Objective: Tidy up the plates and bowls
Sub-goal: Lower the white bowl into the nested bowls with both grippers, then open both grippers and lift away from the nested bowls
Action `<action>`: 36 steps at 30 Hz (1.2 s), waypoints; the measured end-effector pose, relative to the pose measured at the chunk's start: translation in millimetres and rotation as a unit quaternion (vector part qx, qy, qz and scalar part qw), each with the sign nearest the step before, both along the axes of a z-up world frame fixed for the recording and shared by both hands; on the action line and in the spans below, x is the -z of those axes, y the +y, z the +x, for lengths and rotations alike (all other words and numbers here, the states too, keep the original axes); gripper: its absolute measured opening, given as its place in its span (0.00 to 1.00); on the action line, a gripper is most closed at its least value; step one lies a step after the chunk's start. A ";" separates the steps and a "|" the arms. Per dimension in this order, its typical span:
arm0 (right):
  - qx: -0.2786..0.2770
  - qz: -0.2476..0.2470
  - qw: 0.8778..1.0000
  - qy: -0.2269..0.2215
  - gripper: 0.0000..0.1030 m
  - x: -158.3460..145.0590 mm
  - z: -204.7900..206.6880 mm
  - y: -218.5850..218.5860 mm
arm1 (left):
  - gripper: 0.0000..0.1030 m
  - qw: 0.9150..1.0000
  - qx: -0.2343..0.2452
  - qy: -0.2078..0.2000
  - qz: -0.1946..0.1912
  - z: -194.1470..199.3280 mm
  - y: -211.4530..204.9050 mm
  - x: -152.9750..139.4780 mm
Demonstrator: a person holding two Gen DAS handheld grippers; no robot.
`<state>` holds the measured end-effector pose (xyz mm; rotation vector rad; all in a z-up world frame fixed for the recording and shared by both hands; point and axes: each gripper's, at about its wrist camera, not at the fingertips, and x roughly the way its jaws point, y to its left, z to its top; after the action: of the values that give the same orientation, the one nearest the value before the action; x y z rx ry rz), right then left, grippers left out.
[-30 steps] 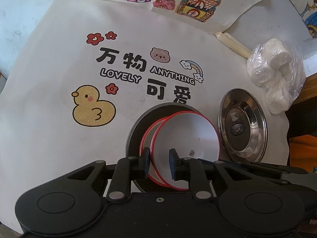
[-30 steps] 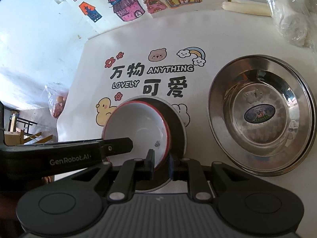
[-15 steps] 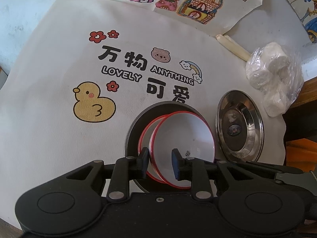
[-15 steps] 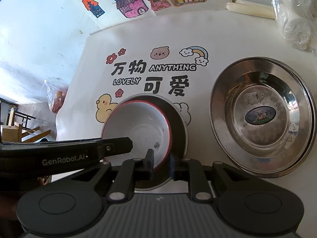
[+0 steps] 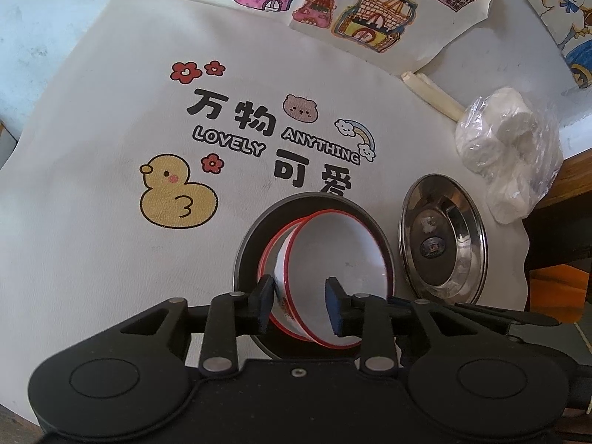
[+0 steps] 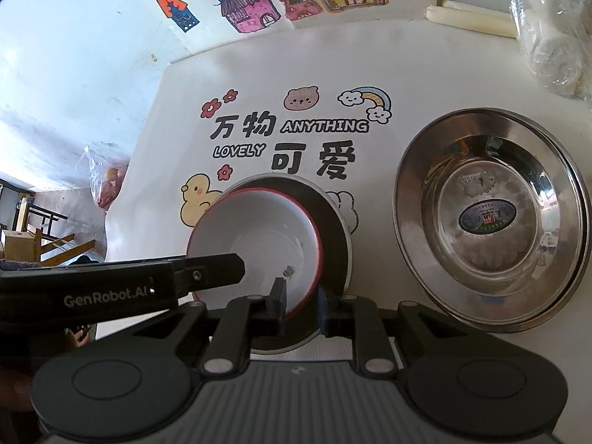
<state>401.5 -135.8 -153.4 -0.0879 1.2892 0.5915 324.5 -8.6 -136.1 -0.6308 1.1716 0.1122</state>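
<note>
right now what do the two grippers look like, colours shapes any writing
Both are matte black. The left gripper has a smooth flat body, two round discs, silver pivot bolts and blue pads on its fingertips. The right gripper is built alike, but its body is grey and ribbed. The left one's side, seen from the right wrist, reads GenRobot.AI in grey letters. No cables or sleeves show.
</note>
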 end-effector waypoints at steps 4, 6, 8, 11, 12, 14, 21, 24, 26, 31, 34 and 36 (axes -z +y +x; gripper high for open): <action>0.001 0.003 1.000 -0.001 0.21 -1.0 -1.3 -2.8 | 0.52 1.000 -0.001 0.002 0.011 -2.1 1.7 -1.5; 0.000 0.003 1.000 -0.002 0.22 -2.3 -2.7 -3.0 | 0.52 1.000 -0.003 0.000 0.004 -4.4 3.0 -0.8; 0.000 0.004 1.000 -0.006 0.22 -4.4 -4.1 -3.4 | 0.56 1.000 -0.003 -0.003 0.000 -6.3 3.7 -1.2; 0.001 0.007 1.000 -0.016 0.24 -10.0 -7.1 -7.7 | 0.67 1.000 -0.001 -0.012 -0.002 -8.7 3.5 -4.7; 0.002 0.008 1.000 -0.020 0.28 -12.3 -8.4 -9.7 | 0.70 1.000 -0.001 -0.012 0.003 -9.6 3.7 -6.5; 0.007 0.010 0.999 -0.029 0.40 -17.6 -9.9 -14.1 | 0.74 1.000 -0.003 -0.018 0.008 -12.5 5.0 -10.1; 0.030 0.024 0.998 -0.040 0.80 -28.9 -11.7 -31.0 | 0.93 0.999 -0.011 -0.026 0.024 -22.0 15.4 -17.7; 0.045 0.034 0.998 -0.037 0.94 -29.6 -13.3 -37.8 | 0.99 0.999 -0.010 -0.023 0.036 -23.2 20.0 -17.5; 0.055 0.038 0.997 -0.035 0.98 -29.2 -14.8 -41.3 | 0.99 0.999 -0.006 -0.022 0.043 -23.5 23.4 -16.1; 0.084 0.031 0.996 -0.030 1.00 -26.0 -20.8 -51.5 | 0.99 0.998 0.004 -0.024 0.057 -27.3 32.9 -13.2; 0.106 0.025 0.994 -0.024 1.00 -22.1 -26.0 -57.8 | 0.99 0.997 0.014 -0.019 0.072 -29.5 39.0 -9.9; 0.119 0.019 0.993 -0.019 1.00 -18.5 -29.2 -61.7 | 0.99 0.997 0.021 -0.014 0.079 -30.6 42.7 -7.2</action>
<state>372.2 -197.6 -134.8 0.0854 1.2295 0.4079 293.9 34.1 -128.9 -0.4657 1.1355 0.1579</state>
